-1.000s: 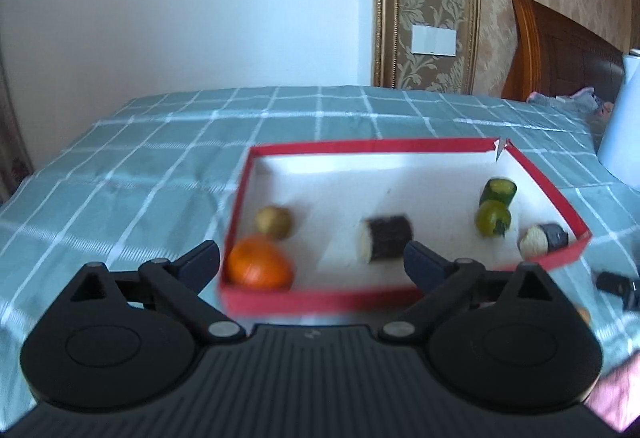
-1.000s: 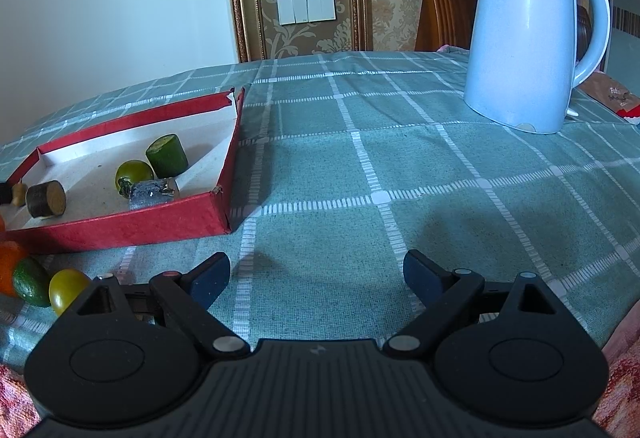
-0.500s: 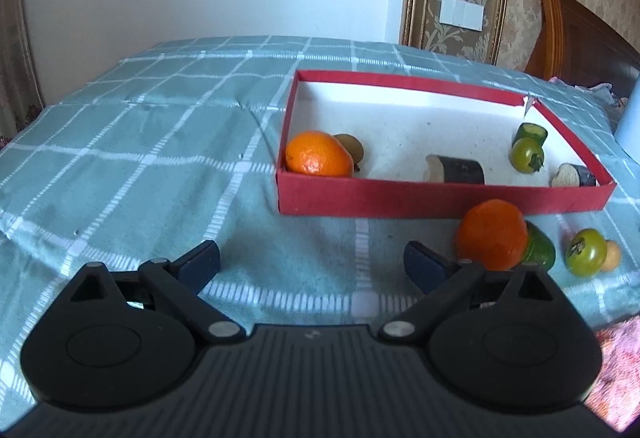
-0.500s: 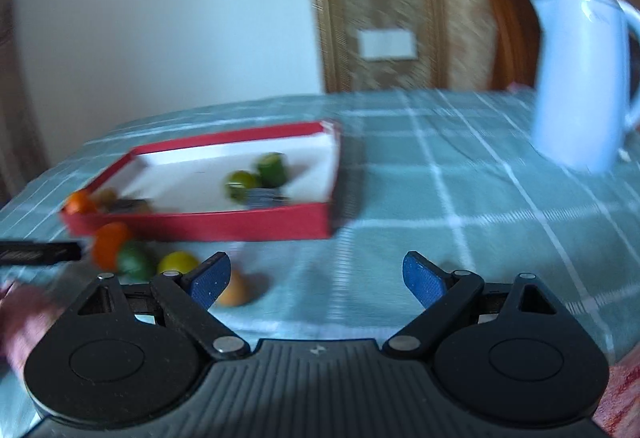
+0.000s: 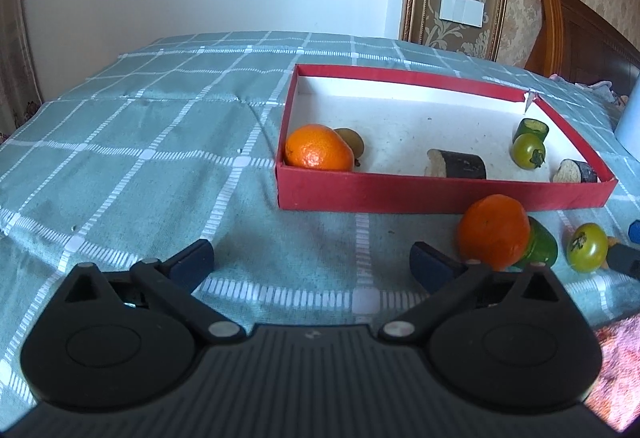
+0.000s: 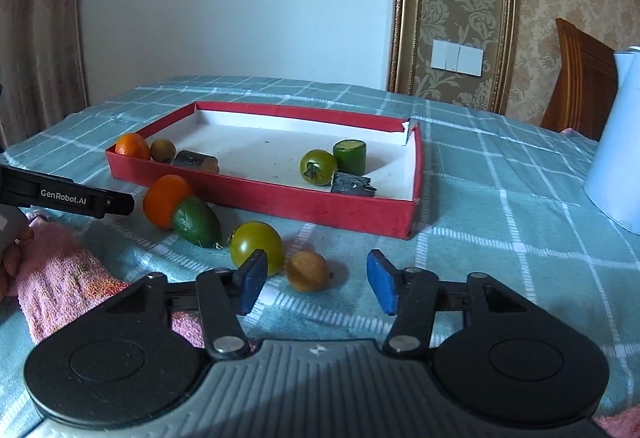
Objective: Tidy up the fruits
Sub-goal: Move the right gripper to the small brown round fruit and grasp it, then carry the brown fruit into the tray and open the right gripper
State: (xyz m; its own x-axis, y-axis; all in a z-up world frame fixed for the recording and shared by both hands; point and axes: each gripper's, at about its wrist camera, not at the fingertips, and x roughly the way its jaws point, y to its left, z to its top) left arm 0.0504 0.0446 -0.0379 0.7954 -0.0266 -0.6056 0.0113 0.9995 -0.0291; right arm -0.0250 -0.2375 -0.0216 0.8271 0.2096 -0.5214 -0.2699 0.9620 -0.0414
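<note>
blue pads of the right gripper (image 6: 316, 282) stand partly apart, its jaws having just been closing, and nothing is pressed between them; a small brown fruit (image 6: 307, 271) lies on the cloth just ahead of the gap, clear of both pads. the left pad sits in front of a green tomato (image 6: 256, 247), though contact cannot be told. the left gripper (image 5: 313, 263) has just been opening to its widest, with only bare checked tablecloth (image 5: 140, 166) between the fingers. beside its right finger lie a loose orange (image 5: 494, 234), an avocado (image 5: 542, 248) touching it, and the tomato a little apart. beyond them stands the red tray (image 5: 400, 194), holding another orange (image 5: 318, 152), a brownish fruit, two dark cylinders, a green tomato and a cut green piece. a white kettle (image 6: 616, 142) stands to the right.
</note>
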